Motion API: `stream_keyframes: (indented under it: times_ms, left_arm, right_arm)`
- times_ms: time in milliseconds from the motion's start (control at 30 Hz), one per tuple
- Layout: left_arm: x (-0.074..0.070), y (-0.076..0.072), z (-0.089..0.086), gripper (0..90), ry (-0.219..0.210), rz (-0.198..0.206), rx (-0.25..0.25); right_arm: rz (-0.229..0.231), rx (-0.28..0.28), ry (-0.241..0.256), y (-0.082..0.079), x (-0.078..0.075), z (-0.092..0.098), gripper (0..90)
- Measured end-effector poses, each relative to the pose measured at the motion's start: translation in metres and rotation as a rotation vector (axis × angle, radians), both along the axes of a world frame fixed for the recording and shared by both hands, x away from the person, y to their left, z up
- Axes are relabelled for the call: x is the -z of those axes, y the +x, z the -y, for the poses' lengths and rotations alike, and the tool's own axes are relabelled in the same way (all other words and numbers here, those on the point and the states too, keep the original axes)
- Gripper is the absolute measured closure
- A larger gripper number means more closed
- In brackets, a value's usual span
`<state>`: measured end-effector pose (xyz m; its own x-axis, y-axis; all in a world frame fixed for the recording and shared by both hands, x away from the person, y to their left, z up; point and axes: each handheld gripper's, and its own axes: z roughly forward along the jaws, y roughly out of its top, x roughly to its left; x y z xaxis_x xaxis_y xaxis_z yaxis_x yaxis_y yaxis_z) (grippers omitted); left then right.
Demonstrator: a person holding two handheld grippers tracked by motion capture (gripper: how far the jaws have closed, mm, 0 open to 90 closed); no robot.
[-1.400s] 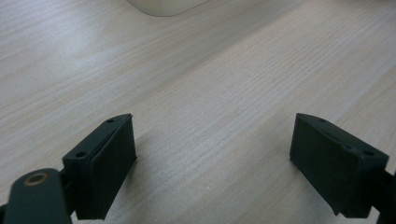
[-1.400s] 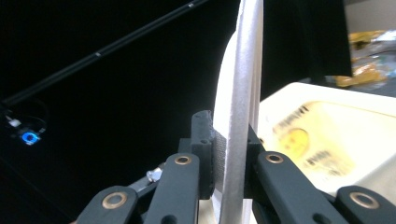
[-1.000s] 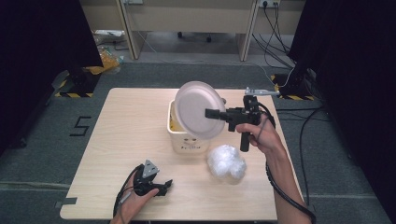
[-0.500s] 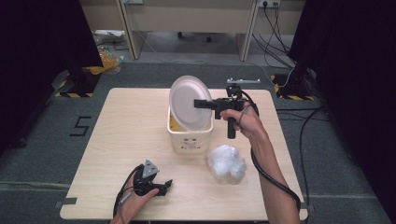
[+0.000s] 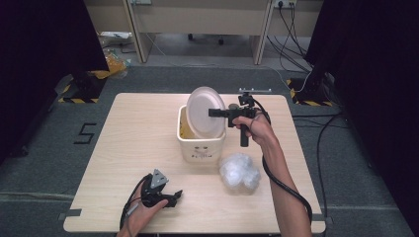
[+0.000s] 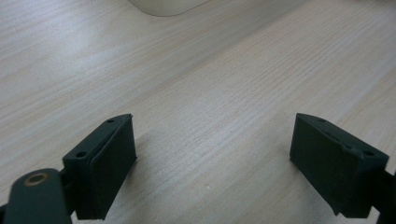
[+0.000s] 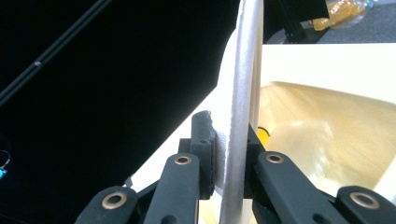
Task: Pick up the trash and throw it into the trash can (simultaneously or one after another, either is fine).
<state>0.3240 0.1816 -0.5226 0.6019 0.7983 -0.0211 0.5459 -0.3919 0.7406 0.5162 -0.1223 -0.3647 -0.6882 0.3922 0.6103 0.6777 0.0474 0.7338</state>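
Right gripper (image 7: 231, 186): I am seeing its jaws pinching the rim of the plate (image 7: 243, 93), one pad on each face, the rim edge-on between them in the right gripper view. The plate is standing nearly vertical there, running up out of the jaws toward the top of the frame.

In the high view the right gripper (image 5: 213, 113) is pointing left, holding the plate (image 5: 203, 112) tilted on edge over the bin (image 5: 200, 147). The plate's lower edge is dipping inside the bin's mouth; whether it is touching the inner wall I cannot tell from this angle. The right hand (image 5: 252, 127) is gripping the handle just right of the bin, forearm running down to the near edge of the table (image 5: 128, 138).

The bin is sitting near the middle of the table, cream-coloured, with something yellowish inside, showing also in the right gripper view as a pale yellow hollow (image 7: 327, 140) behind the plate.

A bag (image 5: 239, 171), crumpled and clear, is lying on the table just in front and to the right of the bin, apart from the right gripper.

Left gripper (image 6: 215, 158): jaws are standing wide apart with nothing between them, bare wood under them. In the high view the left gripper (image 5: 173, 196) is resting low at the near left of the table, held in the left hand (image 5: 143, 210), well apart from the bin. The bin's base (image 6: 166, 5) is peeking in at the top of the left gripper view.
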Motion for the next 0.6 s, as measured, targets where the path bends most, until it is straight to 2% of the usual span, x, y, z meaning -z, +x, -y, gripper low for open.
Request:
stream_keyframes:
  times_ms: [100,167,333,467,600]
  left_arm:
    - [0.0,0.0,0.0,13.5,0.001,0.0,0.001]
    - [0.0,0.0,0.0,13.5,0.001,-0.001,0.0]
    - [0.0,0.0,0.0,13.5,0.001,0.0,0.0]
    - [0.0,0.0,0.0,13.5,0.003,0.001,0.0]
    - [0.0,0.0,-0.001,13.5,0.003,-0.001,0.001]
  right_arm:
    - [-0.01,-0.007,0.0,0.004,0.006,-0.002,82.3]
    - [-0.018,-0.014,-0.018,0.005,0.01,-0.004,81.8]
    - [-0.027,0.015,-0.056,0.009,0.015,-0.003,73.8]
    - [-0.013,0.055,-0.07,0.008,0.011,0.006,69.9]
    - [0.022,0.086,-0.091,0.003,0.005,0.021,66.0]
